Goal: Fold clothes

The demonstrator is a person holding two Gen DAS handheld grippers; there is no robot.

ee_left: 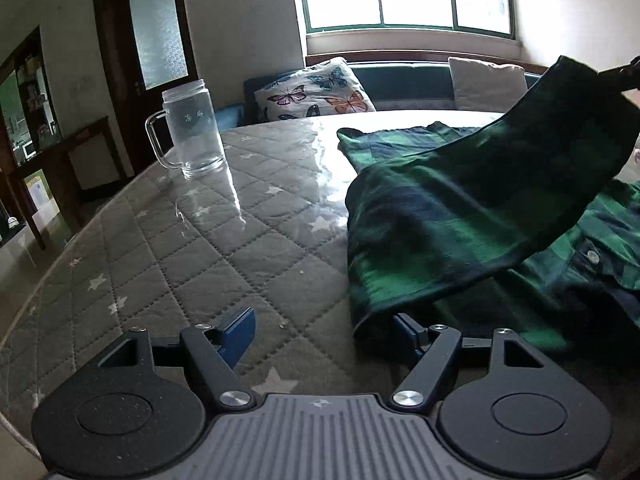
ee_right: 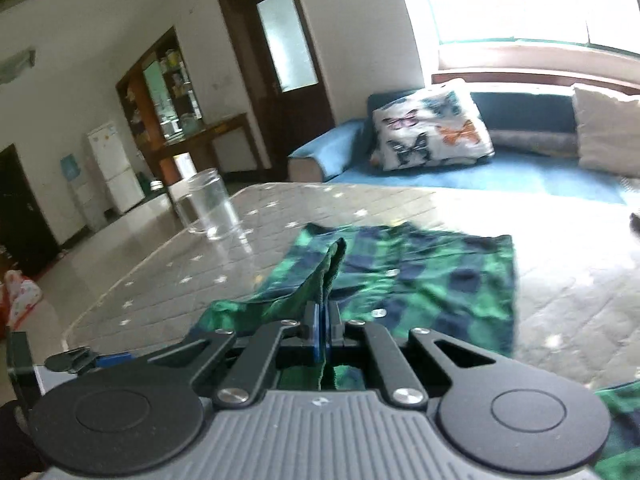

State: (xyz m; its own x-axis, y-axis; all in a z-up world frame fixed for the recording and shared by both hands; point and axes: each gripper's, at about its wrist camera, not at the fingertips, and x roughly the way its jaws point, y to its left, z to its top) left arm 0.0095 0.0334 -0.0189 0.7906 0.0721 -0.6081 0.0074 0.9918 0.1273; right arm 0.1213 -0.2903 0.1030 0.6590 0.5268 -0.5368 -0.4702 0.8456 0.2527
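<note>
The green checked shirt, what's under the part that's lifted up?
Under the raised flap of the green checked shirt, held by the right gripper, more shirt lies flat, with a white button. The quilted table beneath stays covered.

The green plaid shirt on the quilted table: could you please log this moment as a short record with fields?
garment: green plaid shirt, partly spread on the table
right gripper: shut on a bunched edge of the shirt, lifting that flap off the table
left gripper: open, low at the shirt's near edge; cloth drapes over its right finger, nothing pinched
glass mug: upright on the table, apart from the shirt
background: butterfly pillow on the sofa under the window
fold status: under way, flap raised, not laid over
</note>
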